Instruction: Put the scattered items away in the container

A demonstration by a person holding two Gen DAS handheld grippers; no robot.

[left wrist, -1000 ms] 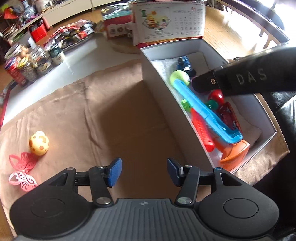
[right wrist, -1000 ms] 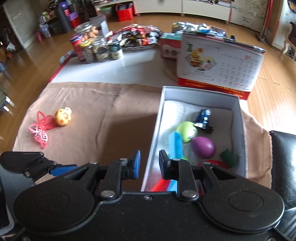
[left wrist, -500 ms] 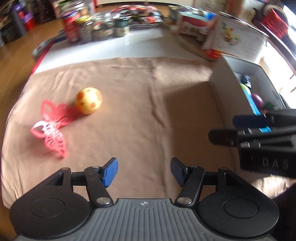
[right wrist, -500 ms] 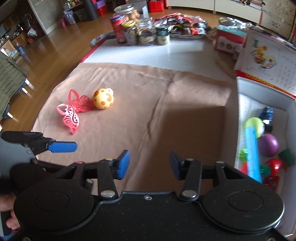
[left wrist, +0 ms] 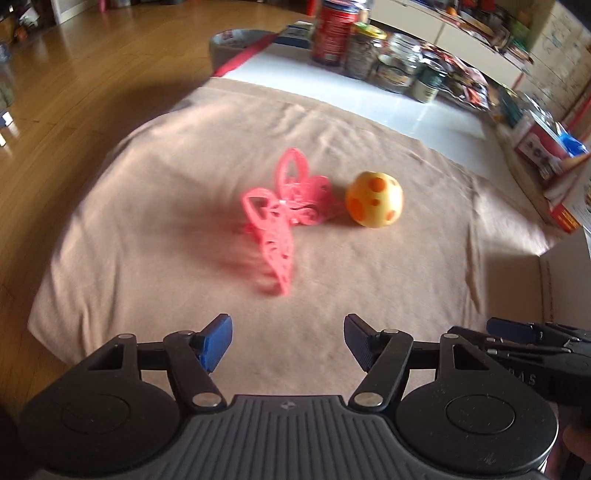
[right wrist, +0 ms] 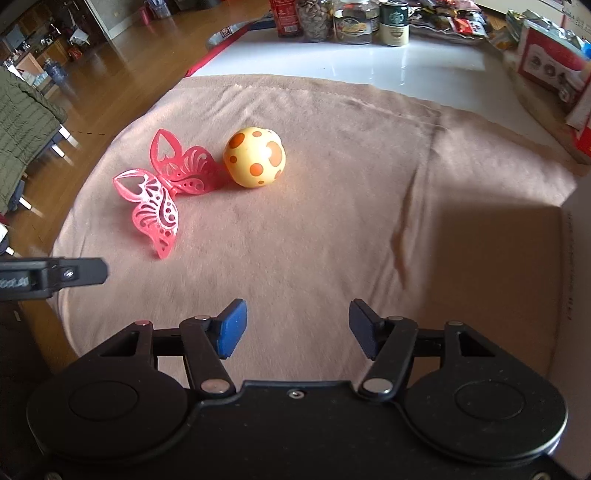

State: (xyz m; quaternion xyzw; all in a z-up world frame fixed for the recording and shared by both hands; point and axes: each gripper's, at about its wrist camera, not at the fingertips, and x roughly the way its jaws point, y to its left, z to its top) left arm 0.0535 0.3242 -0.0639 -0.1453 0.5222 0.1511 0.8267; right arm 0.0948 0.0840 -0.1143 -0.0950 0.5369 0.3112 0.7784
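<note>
Brown cloth [right wrist: 332, 206] over a white table [right wrist: 369, 62], wood floor at the left. Low in the left wrist view, left gripper [left wrist: 288, 345], jaws spread wide and just been opening, nothing between. Low in the right wrist view, right gripper [right wrist: 297, 328], jaws spread too, just been opening, nothing between. Mid frame, on the cloth, pink butterfly [right wrist: 164, 184] just beside spotted yellow ball [right wrist: 255, 157], blurry in the left view, sharp in the right. Only in the right view, pale box wall [right wrist: 576, 288] at the right edge. Far back, jars and cans [right wrist: 354, 18] along the top.
</note>
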